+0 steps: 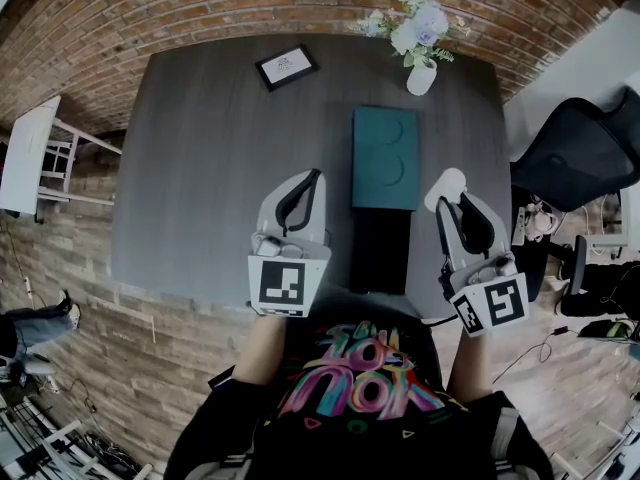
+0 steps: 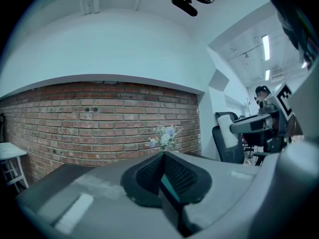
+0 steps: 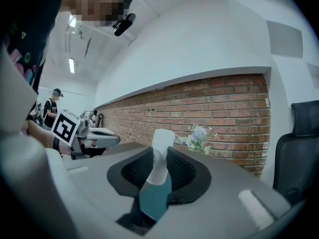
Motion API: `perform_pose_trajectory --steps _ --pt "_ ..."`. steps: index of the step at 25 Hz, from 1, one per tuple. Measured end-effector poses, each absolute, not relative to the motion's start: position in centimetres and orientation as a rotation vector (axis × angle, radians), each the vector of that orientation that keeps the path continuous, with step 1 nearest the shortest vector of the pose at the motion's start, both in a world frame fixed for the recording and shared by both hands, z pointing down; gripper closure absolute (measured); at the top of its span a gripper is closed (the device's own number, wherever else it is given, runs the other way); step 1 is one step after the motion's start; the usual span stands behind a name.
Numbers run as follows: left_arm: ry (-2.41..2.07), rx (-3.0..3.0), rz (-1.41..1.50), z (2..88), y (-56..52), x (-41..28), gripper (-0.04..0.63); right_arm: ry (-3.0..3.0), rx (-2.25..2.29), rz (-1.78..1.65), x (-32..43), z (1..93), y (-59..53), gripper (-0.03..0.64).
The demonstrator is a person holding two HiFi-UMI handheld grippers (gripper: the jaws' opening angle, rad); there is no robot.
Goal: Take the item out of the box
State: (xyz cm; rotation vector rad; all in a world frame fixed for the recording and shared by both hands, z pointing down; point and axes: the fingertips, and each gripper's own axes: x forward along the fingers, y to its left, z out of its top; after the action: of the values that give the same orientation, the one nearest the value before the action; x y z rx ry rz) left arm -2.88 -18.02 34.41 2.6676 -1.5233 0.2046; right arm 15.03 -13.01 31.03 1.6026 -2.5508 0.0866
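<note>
A teal box tray (image 1: 385, 158) lies open at the middle of the dark table (image 1: 200, 168), with a black box part (image 1: 380, 251) just in front of it. My right gripper (image 1: 452, 200) hovers to the right of the box and is shut on a white rounded item (image 1: 445, 188). In the right gripper view that white item (image 3: 160, 153) stands up between the pads (image 3: 182, 173), with a teal patch below it. My left gripper (image 1: 303, 200) hangs left of the box with its jaws together. In the left gripper view its tips (image 2: 163, 158) meet and hold nothing.
At the back of the table stand a white vase of flowers (image 1: 420, 38) and a small framed picture (image 1: 286, 66). A black office chair (image 1: 580, 153) is to the right, a white rack (image 1: 30, 153) to the left. A person's leg (image 1: 35, 328) shows at far left.
</note>
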Motion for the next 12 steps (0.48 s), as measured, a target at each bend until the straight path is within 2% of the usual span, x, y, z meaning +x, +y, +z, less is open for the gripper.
perform_pose_trajectory --steps 12 --pt "-1.504 2.69 0.211 34.16 -18.38 -2.49 0.594 -2.559 1.585 0.12 15.19 31.37 -12.99 0.531"
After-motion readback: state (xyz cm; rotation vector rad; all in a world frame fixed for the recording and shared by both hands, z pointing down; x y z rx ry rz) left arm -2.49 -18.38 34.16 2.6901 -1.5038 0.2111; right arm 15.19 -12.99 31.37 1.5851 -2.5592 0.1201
